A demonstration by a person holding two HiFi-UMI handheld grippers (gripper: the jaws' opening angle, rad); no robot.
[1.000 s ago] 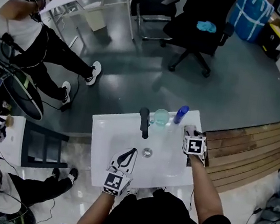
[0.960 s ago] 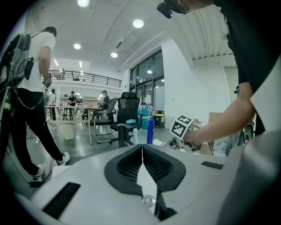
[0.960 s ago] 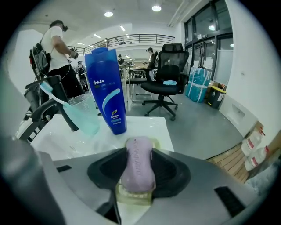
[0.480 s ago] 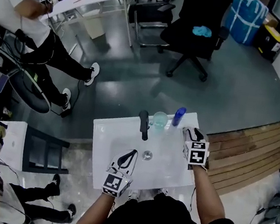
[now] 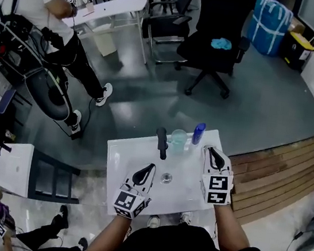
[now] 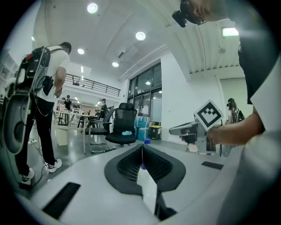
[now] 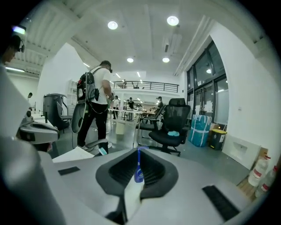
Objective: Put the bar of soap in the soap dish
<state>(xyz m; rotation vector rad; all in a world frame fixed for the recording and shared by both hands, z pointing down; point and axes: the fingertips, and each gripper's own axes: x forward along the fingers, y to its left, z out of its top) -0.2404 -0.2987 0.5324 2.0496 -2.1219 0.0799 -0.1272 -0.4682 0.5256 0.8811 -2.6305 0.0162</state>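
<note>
1. The right gripper (image 5: 213, 155) is seen raised above the right edge of the sink (image 5: 120, 146). A second ago it was held low at that edge, beside the blue bottle (image 5: 198, 133).
2. Its jaws have just been closing and are now brought all but together. Nothing is held between them; only the distant bottle is glimpsed through the narrow slit.
3. The left gripper (image 5: 146, 171) is held over the basin near the drain (image 5: 166, 178), a little higher than before. Its jaws are pressed together and nothing is gripped.
4. In the left gripper view a small pale lump (image 6: 192, 148) is seen on the sink's edge just under the right gripper. Whether it is the soap in its dish cannot be told, and in the head view that spot is covered by the right gripper.
5. The black tap (image 5: 161, 142), the cup (image 5: 178, 139) and the bottle are found unmoved at the back of the sink.
6. The standing person (image 5: 43, 4) at upper left is now seen farther back.
</note>
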